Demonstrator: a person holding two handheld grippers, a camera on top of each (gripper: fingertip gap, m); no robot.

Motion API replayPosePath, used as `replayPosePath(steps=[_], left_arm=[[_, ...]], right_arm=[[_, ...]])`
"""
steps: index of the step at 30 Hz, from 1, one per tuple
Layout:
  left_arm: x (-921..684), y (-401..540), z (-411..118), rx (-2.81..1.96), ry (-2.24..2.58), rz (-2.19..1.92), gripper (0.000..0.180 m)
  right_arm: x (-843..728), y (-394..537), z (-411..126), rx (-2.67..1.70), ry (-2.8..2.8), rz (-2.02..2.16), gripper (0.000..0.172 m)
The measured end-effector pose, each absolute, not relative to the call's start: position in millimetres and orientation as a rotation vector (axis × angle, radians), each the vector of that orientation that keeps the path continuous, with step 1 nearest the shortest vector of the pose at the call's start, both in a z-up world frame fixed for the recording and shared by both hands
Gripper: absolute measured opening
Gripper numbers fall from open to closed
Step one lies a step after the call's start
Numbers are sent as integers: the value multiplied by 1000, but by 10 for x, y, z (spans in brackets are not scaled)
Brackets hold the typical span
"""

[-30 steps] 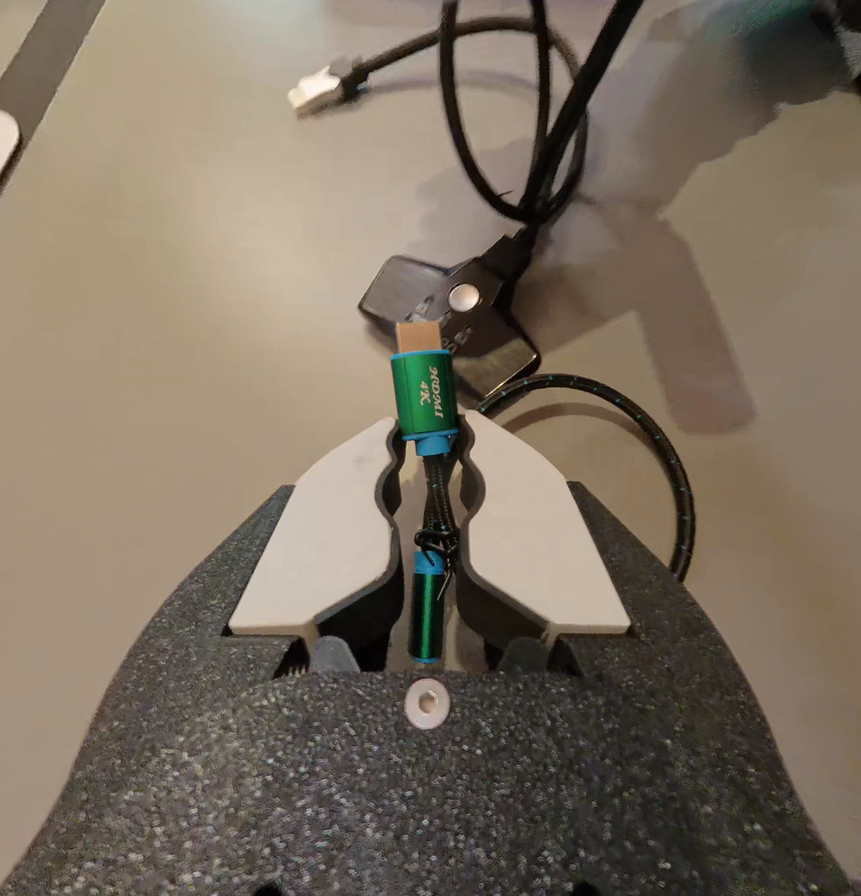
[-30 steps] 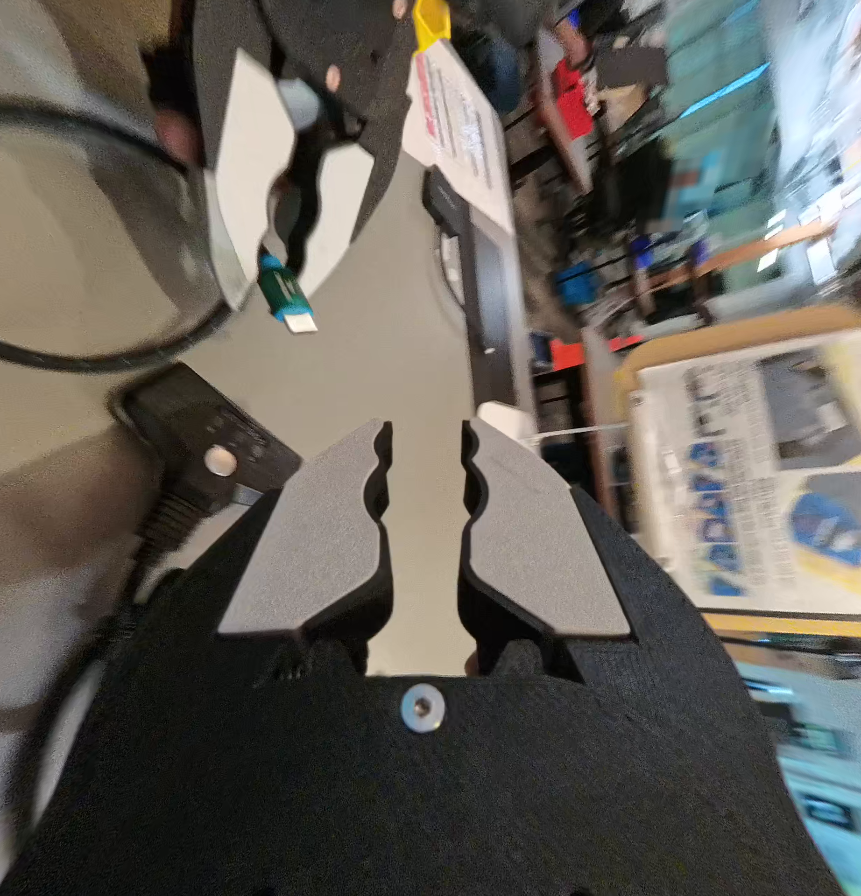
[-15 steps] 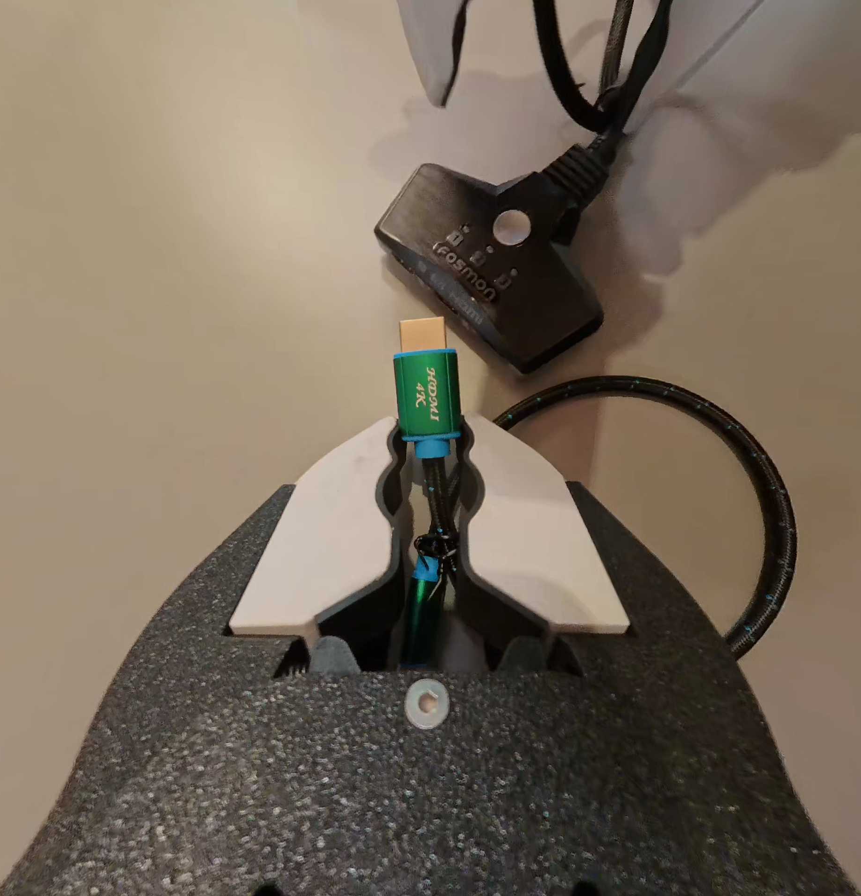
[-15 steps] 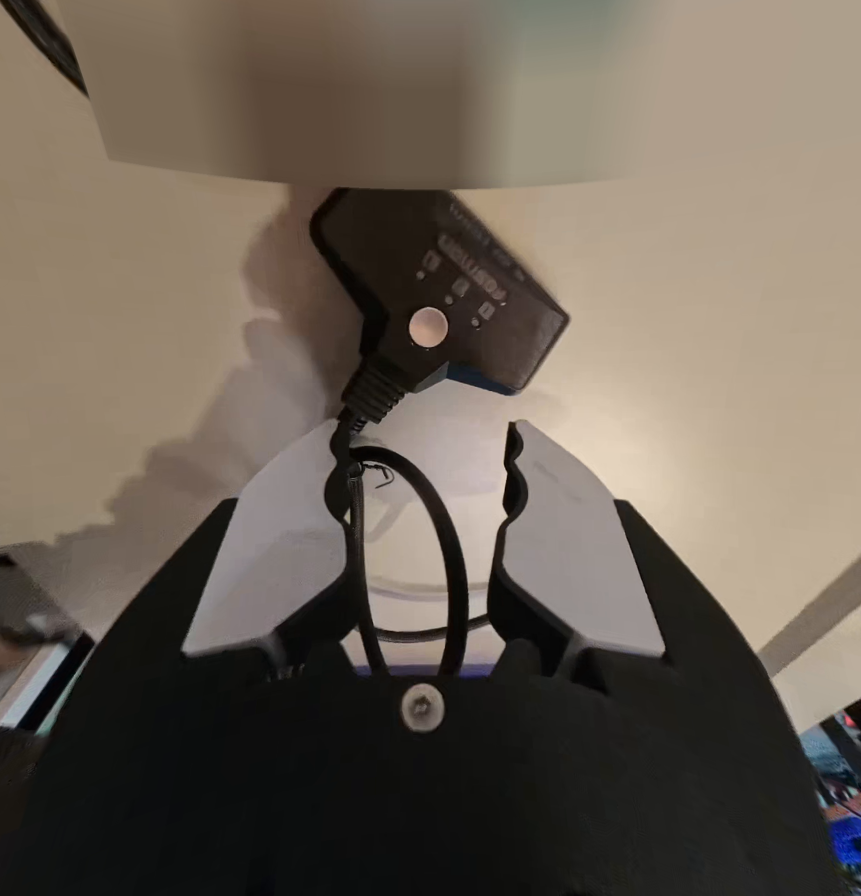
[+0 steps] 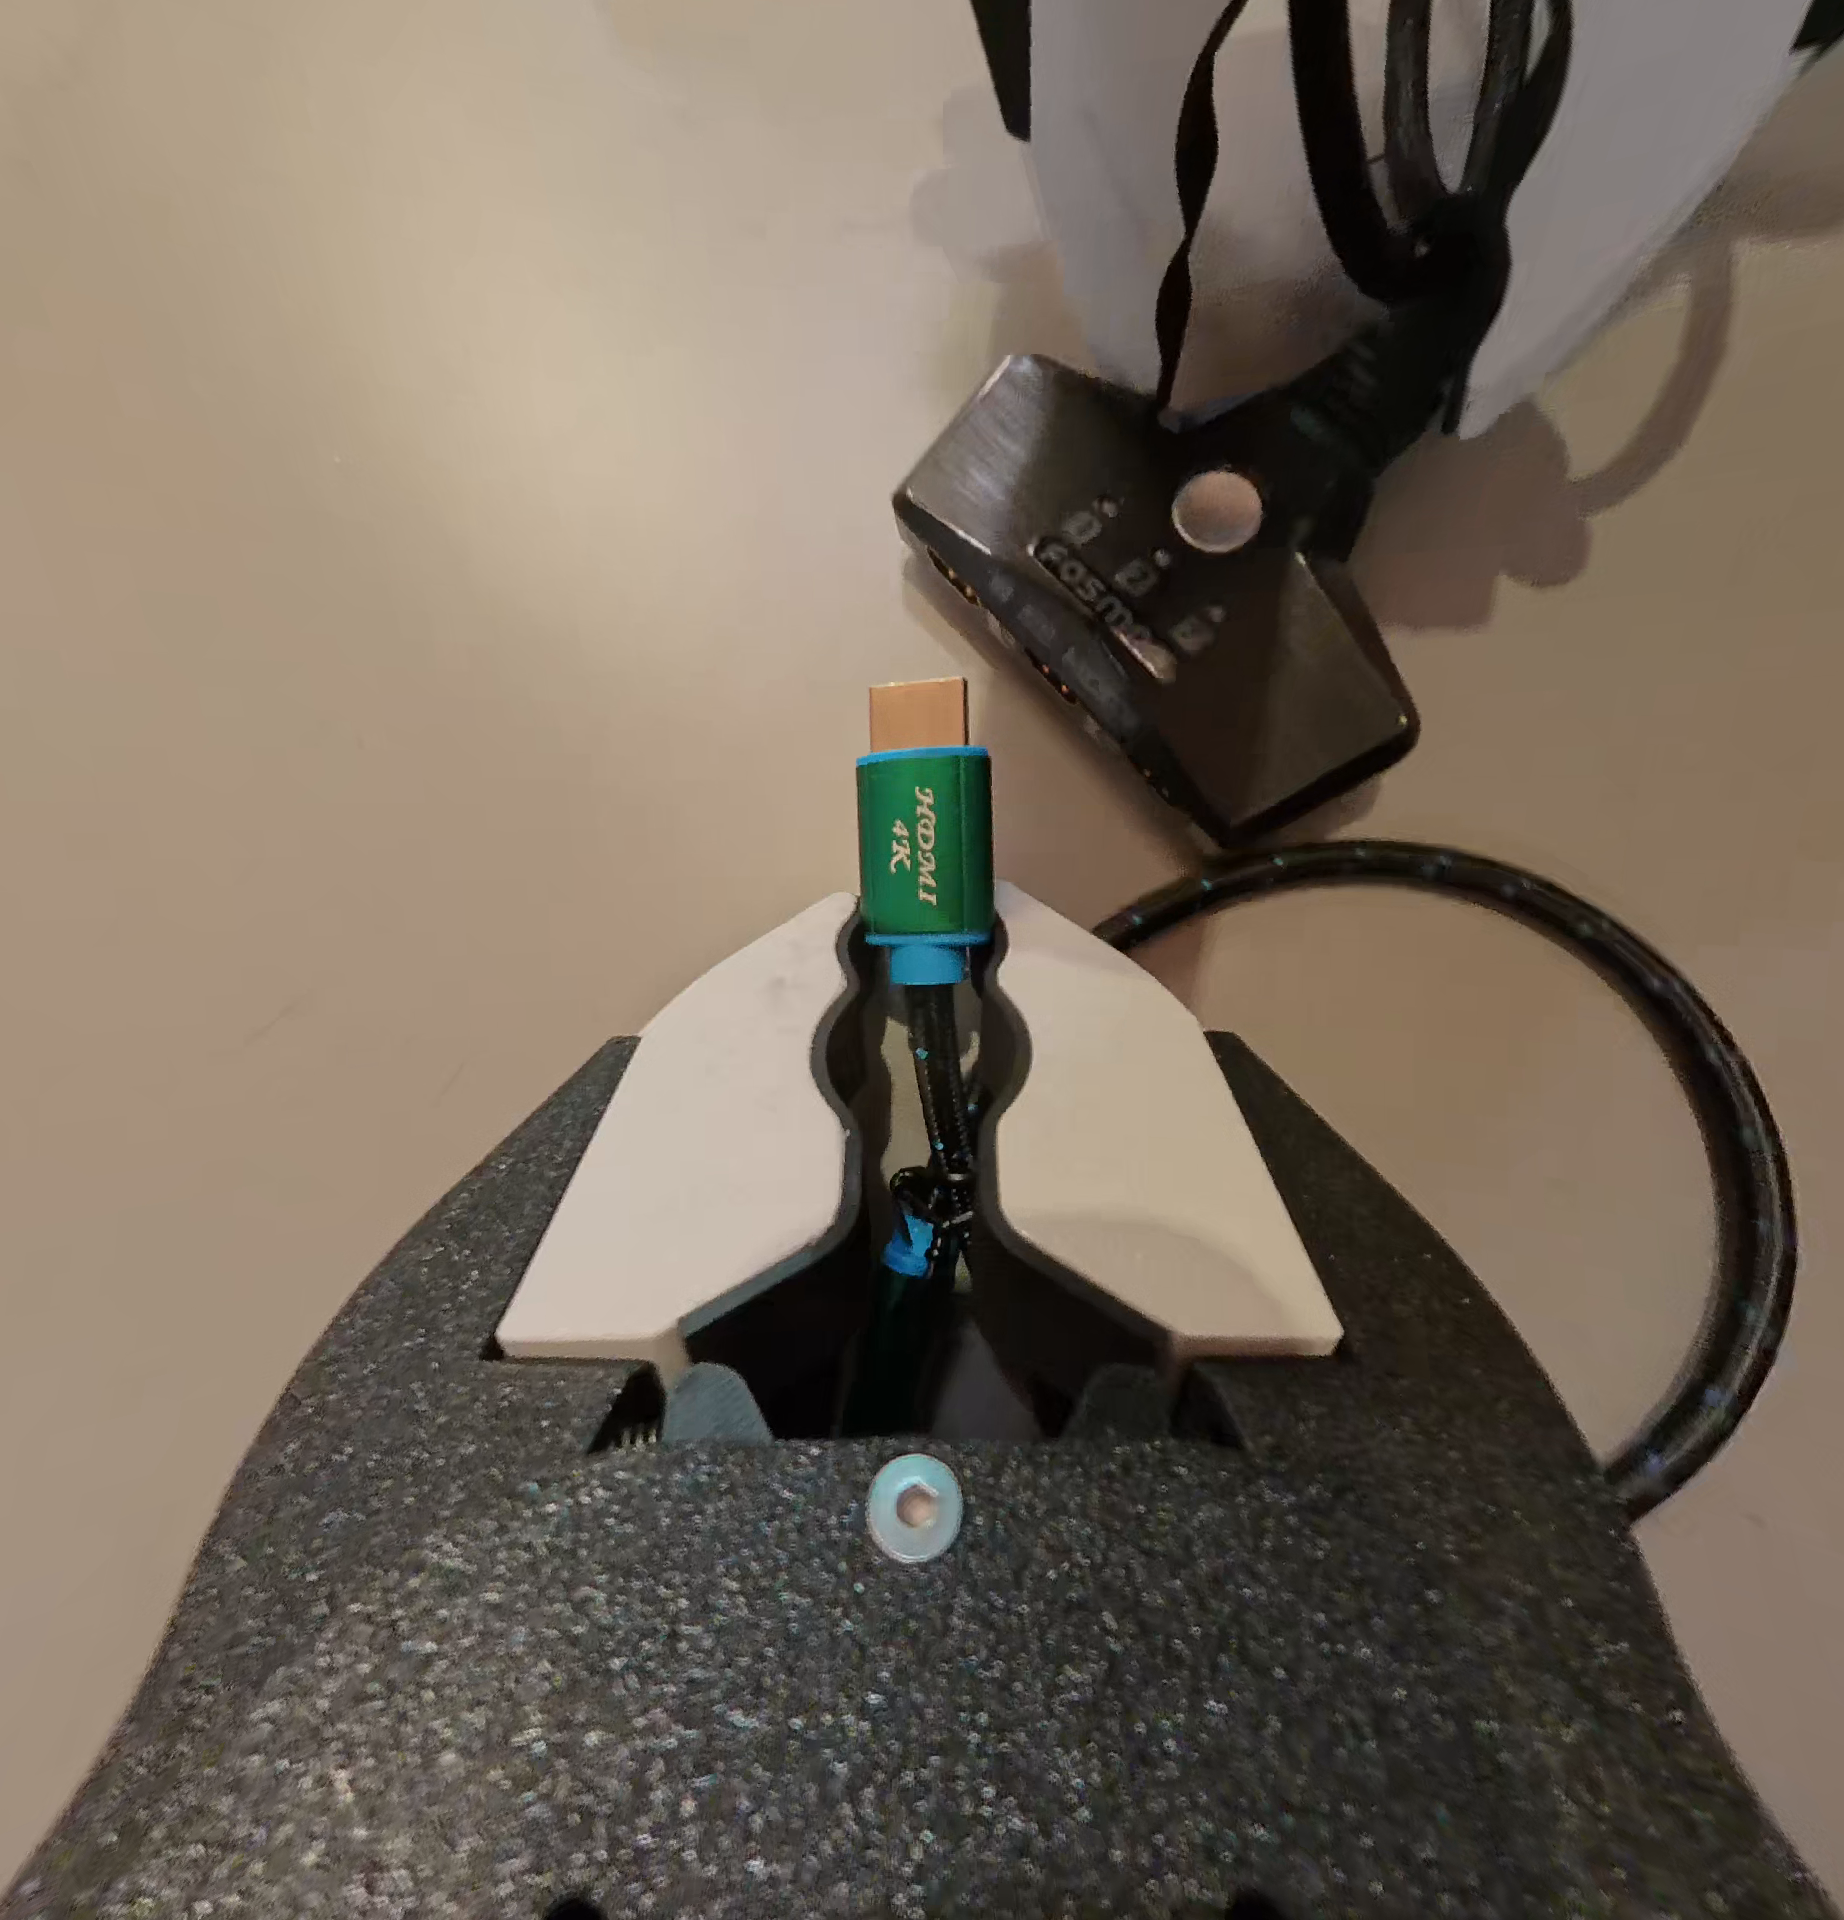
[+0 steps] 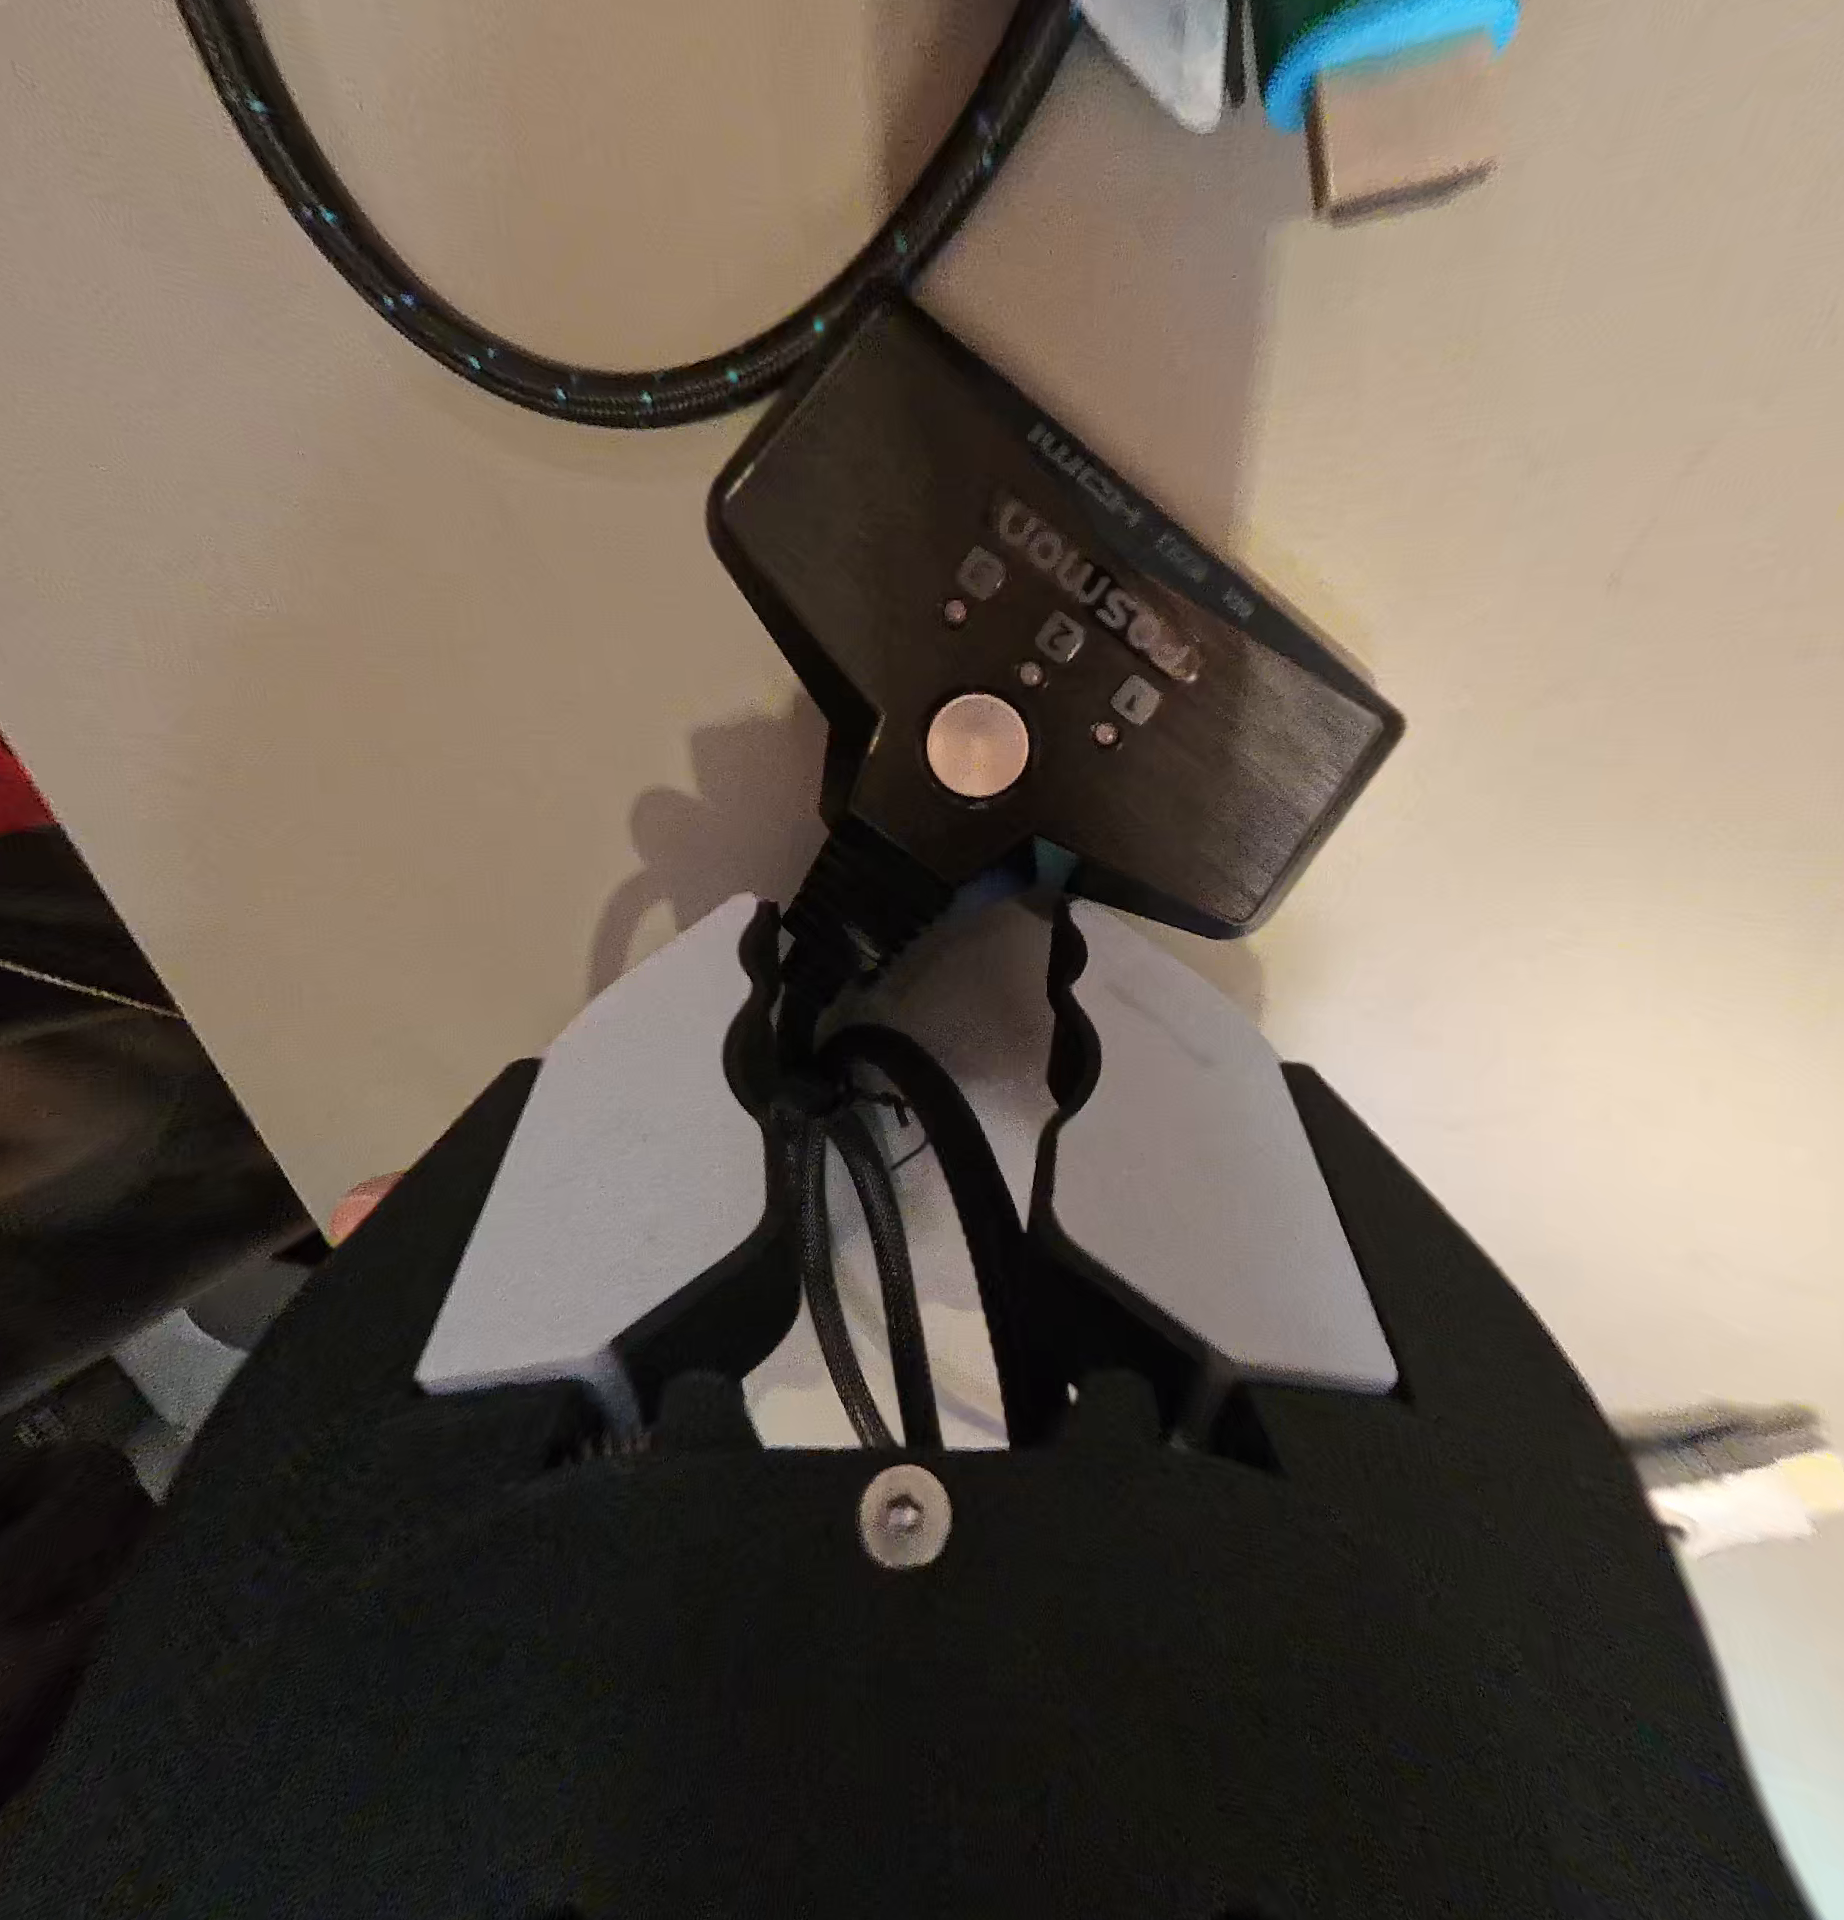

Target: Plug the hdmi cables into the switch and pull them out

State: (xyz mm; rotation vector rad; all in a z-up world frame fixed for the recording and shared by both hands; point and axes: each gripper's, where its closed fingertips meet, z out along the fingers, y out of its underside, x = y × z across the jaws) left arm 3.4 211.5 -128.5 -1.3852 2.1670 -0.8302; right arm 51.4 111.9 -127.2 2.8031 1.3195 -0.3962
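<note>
My left gripper [image 5: 923, 925] is shut on a green plug [image 5: 923, 831] with blue collars and a gold tip, gripped at its rear end. The tip points forward, just short of the port side of a black switch box [image 5: 1157, 613] lying on the table. The plug's black braided cable [image 5: 1676, 1039] loops off to the right. My right gripper [image 6: 910, 925] is open around the box's own black cable [image 6: 830, 935], right behind the box [image 6: 1063, 665]. The cable lies against the left finger and the right finger stands apart from it. The green plug also shows in the right wrist view [image 6: 1396, 104].
The beige table [image 5: 378, 416] lies under everything. The right gripper's white fingers [image 5: 1094, 229] stand beyond the box in the left wrist view. A dark object [image 6: 66, 987] lies off the table's left edge, a pale connector [image 6: 1728, 1496] at the right. Some 12 cm of space lies between my two pairs of fingers.
My right gripper swung down to the switch box, opened wide, then narrowed a little around its cable. My left gripper carried the green plug closer to the box, the grasp unchanged.
</note>
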Motion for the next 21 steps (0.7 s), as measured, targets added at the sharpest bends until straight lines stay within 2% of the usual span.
replayPosePath(steps=[8,14,21], left_arm=[[-32,1930,-1284,-1352,2224,-874,17],[-113,1848,-1285,-1366,2190,-849,17],[-154,1846,-1284,-1409,2151,-832,16]], right_arm=[[364,1150,-1254,2924,1246,-387,51],[215,1193,-1247,3015,1176,-472,44],[221,1185,-1310,2998,1216,-228,44]])
